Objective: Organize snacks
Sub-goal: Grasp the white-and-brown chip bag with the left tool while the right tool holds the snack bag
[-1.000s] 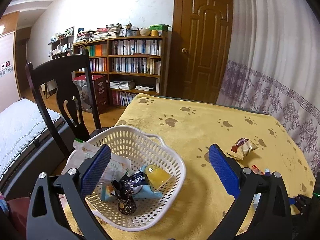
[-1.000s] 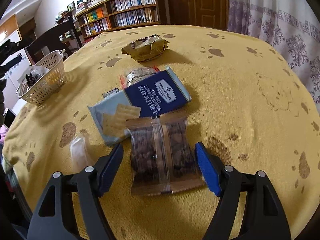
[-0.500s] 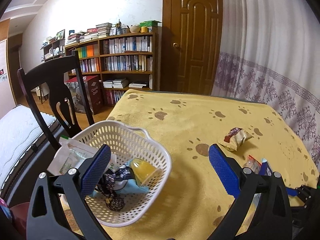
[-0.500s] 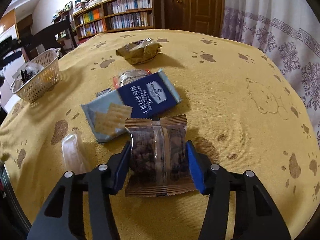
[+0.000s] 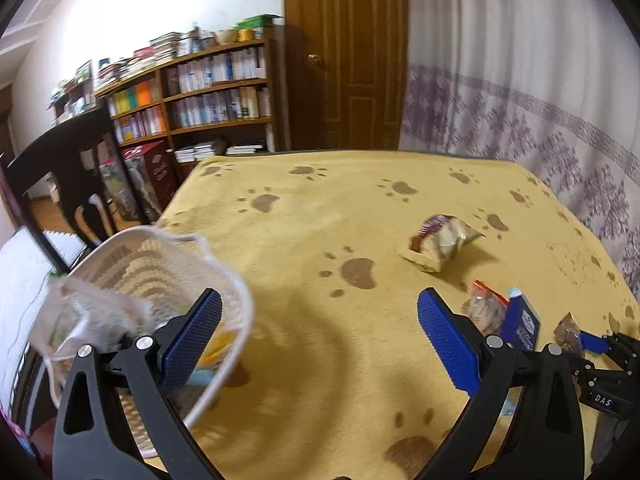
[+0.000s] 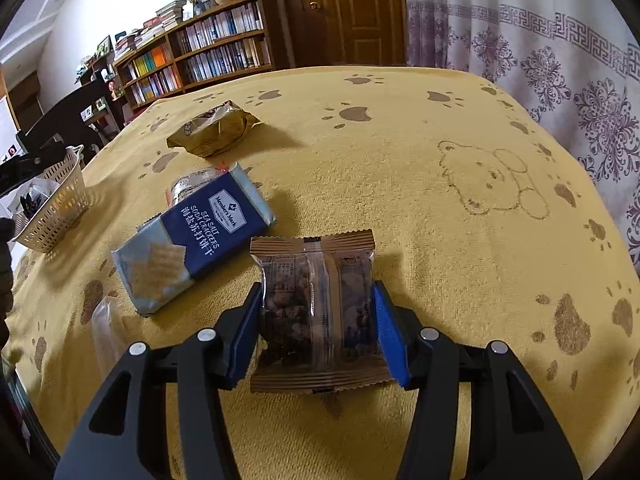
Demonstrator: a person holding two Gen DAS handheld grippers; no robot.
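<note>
While the brown snack packet [image 6: 316, 308] is clamped by the right gripper [image 6: 316, 320], its jaws are pressed against both sides. The left gripper [image 5: 320, 336] is held wide open and empty beside the white basket [image 5: 236, 292].

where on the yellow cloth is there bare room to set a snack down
Free: the wide stretch between the gold packet and the curtain, and the strip between the basket and that packet. Crowded: around the cracker pack.

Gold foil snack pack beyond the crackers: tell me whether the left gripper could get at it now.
Probably yes. The left gripper is open and empty, and only bare yellow tablecloth lies between it and the gold foil snack pack, which sits alone.
</note>
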